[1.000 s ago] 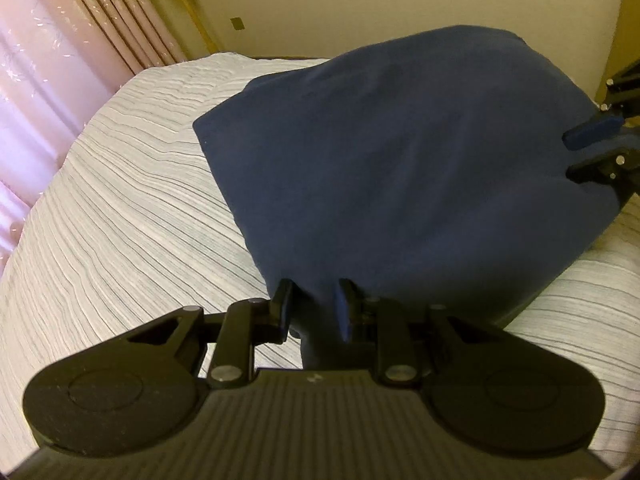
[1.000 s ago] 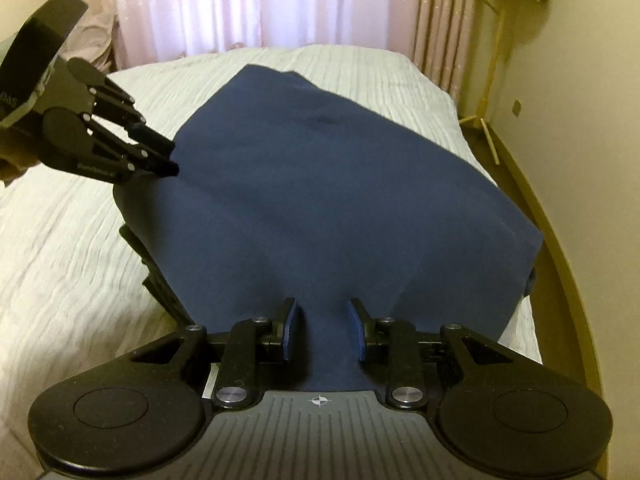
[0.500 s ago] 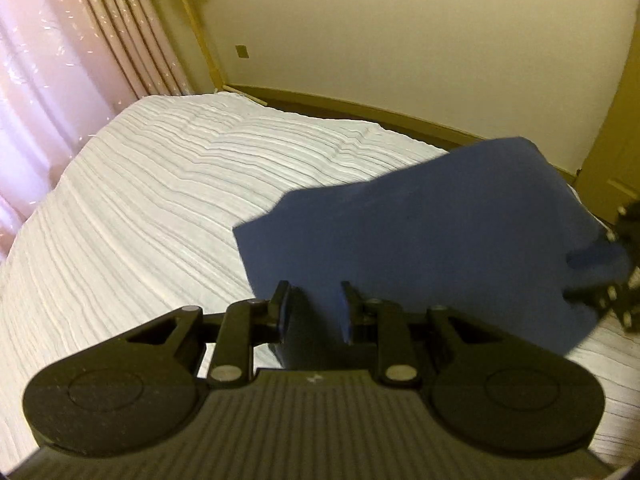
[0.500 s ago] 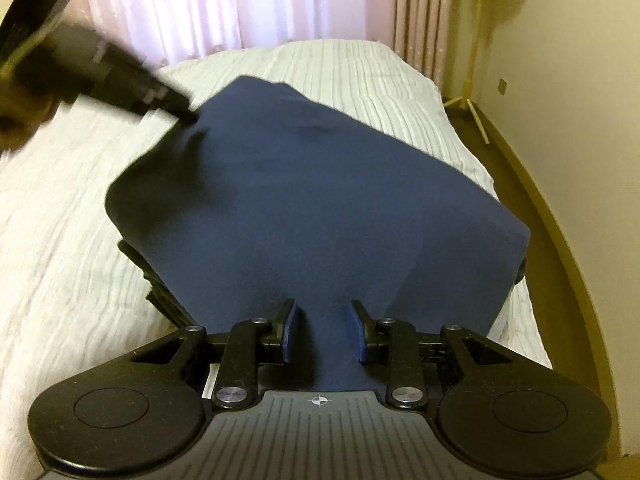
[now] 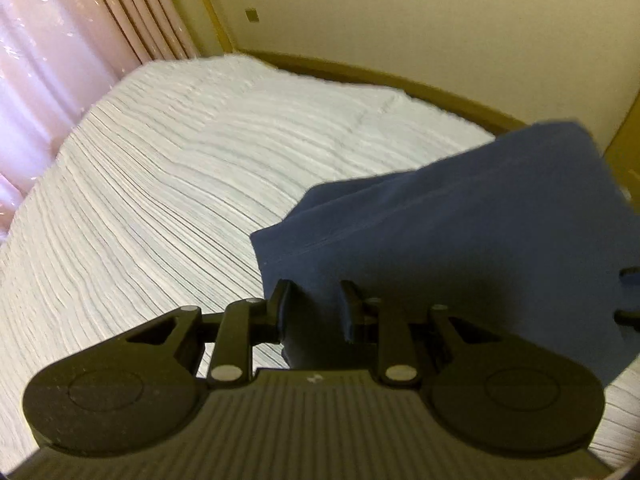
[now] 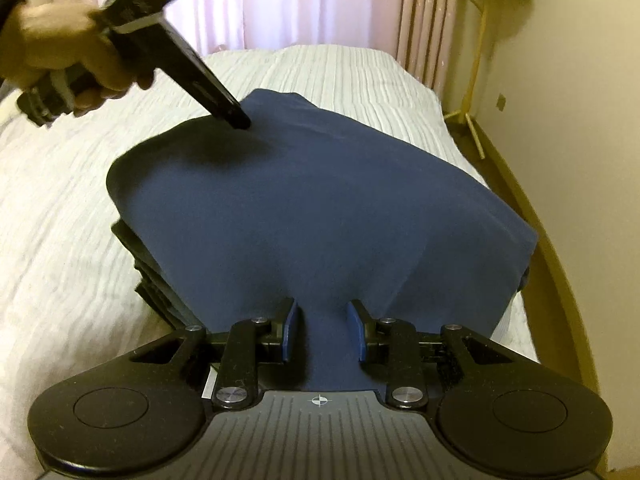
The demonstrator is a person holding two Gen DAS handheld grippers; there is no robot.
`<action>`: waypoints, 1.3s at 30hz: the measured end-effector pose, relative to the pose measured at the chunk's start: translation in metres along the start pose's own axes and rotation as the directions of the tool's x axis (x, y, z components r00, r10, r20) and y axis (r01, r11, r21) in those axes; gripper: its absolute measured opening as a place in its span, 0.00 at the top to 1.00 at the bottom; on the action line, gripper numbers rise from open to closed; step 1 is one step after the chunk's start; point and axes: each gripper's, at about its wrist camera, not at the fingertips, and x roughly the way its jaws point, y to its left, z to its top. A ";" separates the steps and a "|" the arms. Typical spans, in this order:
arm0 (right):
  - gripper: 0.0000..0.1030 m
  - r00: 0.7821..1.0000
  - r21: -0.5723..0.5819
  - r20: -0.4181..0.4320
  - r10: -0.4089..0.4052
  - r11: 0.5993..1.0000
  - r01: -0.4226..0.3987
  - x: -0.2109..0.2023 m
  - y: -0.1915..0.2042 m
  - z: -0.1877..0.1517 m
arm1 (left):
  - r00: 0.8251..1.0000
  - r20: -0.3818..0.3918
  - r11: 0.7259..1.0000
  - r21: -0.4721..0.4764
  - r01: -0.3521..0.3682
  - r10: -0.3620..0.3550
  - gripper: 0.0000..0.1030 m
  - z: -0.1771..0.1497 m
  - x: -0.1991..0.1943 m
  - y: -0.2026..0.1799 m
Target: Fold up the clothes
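Note:
A navy blue garment [image 6: 320, 216] lies spread over a stack of dark folded clothes [image 6: 152, 284] on the white bed. My right gripper [image 6: 322, 330] is shut on the garment's near edge, cloth bunched between its blue pads. My left gripper [image 5: 316, 312] is shut on another edge of the same garment [image 5: 460, 232]. In the right wrist view the left gripper [image 6: 236, 120] reaches down to the garment's far left corner, held by a hand [image 6: 68, 48]. The right gripper's fingertips [image 5: 630, 292] show at the right edge of the left wrist view.
The bed has a white ribbed cover [image 5: 180, 200]. Pink curtains [image 6: 300, 0] hang behind the bed. A yellow wall [image 5: 400, 20] and wooden floor strip [image 6: 560, 260] run along the bed's side. A wooden stand [image 6: 476, 80] is in the corner.
The left gripper has carried its edge of the garment over towards the far side, folding the cloth onto the stack. More bare bed shows in the left wrist view. The right gripper has stayed put.

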 end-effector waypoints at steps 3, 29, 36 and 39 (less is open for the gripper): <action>0.70 0.999 0.030 0.045 -0.004 1.000 0.003 -0.016 0.001 0.004 | 0.999 0.044 0.999 -0.045 0.016 -0.014 0.78 -0.017 -0.031 0.001; 0.19 0.995 0.218 0.044 -0.087 0.973 0.075 -0.091 0.027 -0.023 | 1.000 0.015 0.935 -0.354 0.012 -0.007 0.18 -0.141 -0.112 -0.036; 0.19 0.994 0.283 0.006 -0.107 0.954 0.101 -0.121 0.056 -0.038 | 1.000 -0.001 0.927 -0.374 0.006 -0.007 0.06 -0.169 -0.145 -0.051; 0.19 0.993 0.318 0.007 -0.122 0.941 0.113 -0.134 0.070 -0.043 | 1.000 0.013 0.931 -0.365 -0.010 0.016 0.03 -0.180 -0.164 -0.056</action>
